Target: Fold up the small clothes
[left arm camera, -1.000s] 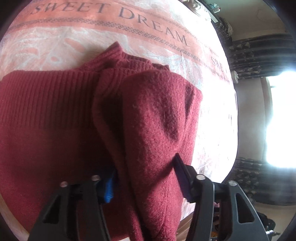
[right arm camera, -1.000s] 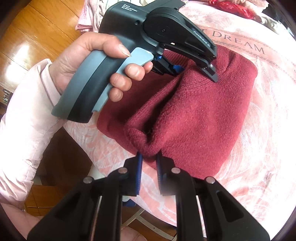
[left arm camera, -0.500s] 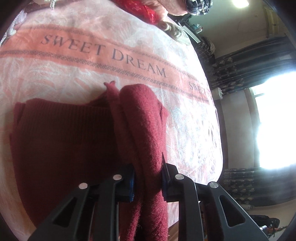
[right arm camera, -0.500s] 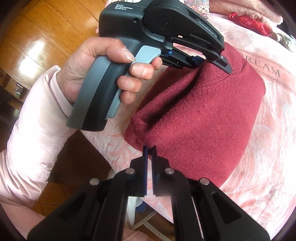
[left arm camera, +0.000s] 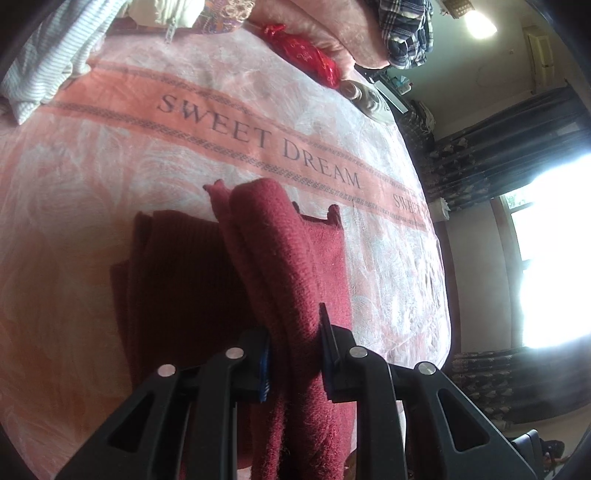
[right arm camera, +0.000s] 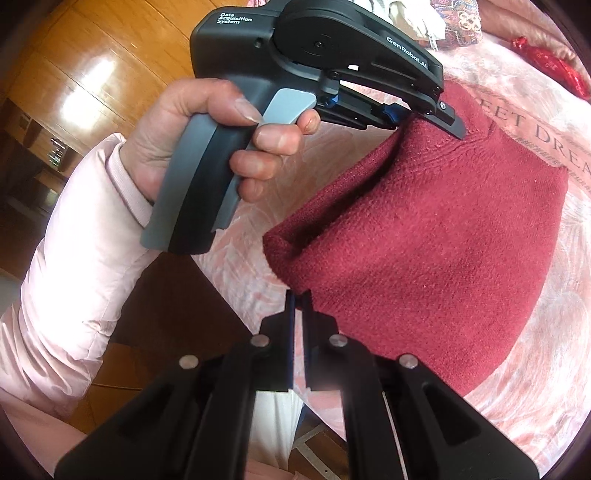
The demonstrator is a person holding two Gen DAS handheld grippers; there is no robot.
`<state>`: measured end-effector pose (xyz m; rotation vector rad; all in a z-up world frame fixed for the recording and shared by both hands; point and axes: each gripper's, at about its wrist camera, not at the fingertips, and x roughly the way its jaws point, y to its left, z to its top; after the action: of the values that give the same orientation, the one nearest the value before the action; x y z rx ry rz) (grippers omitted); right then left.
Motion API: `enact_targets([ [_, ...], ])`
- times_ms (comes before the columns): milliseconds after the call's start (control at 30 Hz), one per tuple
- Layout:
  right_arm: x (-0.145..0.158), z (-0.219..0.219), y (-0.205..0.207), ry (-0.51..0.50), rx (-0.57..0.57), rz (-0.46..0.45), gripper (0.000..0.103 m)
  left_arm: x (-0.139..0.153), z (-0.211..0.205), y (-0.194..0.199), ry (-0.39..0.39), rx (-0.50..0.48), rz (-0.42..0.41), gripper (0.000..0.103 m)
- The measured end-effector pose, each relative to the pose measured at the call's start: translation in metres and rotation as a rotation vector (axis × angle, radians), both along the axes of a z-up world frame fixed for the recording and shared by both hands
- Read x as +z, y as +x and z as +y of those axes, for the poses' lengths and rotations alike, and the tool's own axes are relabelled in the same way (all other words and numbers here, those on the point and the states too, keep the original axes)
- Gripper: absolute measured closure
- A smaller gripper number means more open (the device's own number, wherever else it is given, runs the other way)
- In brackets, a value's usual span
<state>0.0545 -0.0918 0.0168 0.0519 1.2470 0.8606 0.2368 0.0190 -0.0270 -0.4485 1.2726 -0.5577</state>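
Note:
A dark red knitted sweater (left arm camera: 207,280) lies partly folded on the pink "SWEET DREAM" blanket (left arm camera: 110,140). My left gripper (left arm camera: 293,343) is shut on a bunched edge of the sweater and lifts it above the lower layer. In the right wrist view the sweater (right arm camera: 436,243) hangs stretched between both grippers. My right gripper (right arm camera: 298,299) is shut on its near corner at the bed edge. The left gripper (right arm camera: 424,118), held by a hand, pinches the far edge.
Piled clothes and bedding (left arm camera: 332,33) lie at the far end of the bed, with a striped garment (left arm camera: 48,62) at far left. A wooden floor (right arm camera: 74,74) lies beside the bed. Dark curtains and a bright window (left arm camera: 546,258) are at right.
Both grippers have risen and pulled back, lifting the sweater's held edge; the right gripper has closed fully on the corner. More of the bed now shows in the left view.

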Motion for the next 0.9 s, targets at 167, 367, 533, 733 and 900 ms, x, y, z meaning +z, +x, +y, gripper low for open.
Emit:
enact_targets([
  [167, -0.019, 0.008, 0.004, -0.029, 0.033, 0.041, 0.101, -0.019, 0.022, -0.006, -0.01, 0.029, 0.012, 0.082],
  [367, -0.052, 0.017, 0.011, -0.079, 0.055, 0.092, 0.101, -0.043, 0.043, -0.019, -0.025, 0.064, -0.01, 0.082],
  [533, -0.084, 0.023, 0.021, -0.131, 0.053, 0.132, 0.101, -0.072, 0.054, -0.023, 0.021, 0.096, 0.004, 0.083],
  [733, -0.104, 0.018, 0.031, -0.122, 0.043, 0.174, 0.095, -0.084, 0.051, -0.023, 0.022, 0.108, 0.024, 0.082],
  [900, -0.089, 0.0, 0.033, -0.1, 0.035, 0.129, 0.077, -0.076, 0.045, -0.02, 0.055, 0.114, 0.024, 0.06],
])
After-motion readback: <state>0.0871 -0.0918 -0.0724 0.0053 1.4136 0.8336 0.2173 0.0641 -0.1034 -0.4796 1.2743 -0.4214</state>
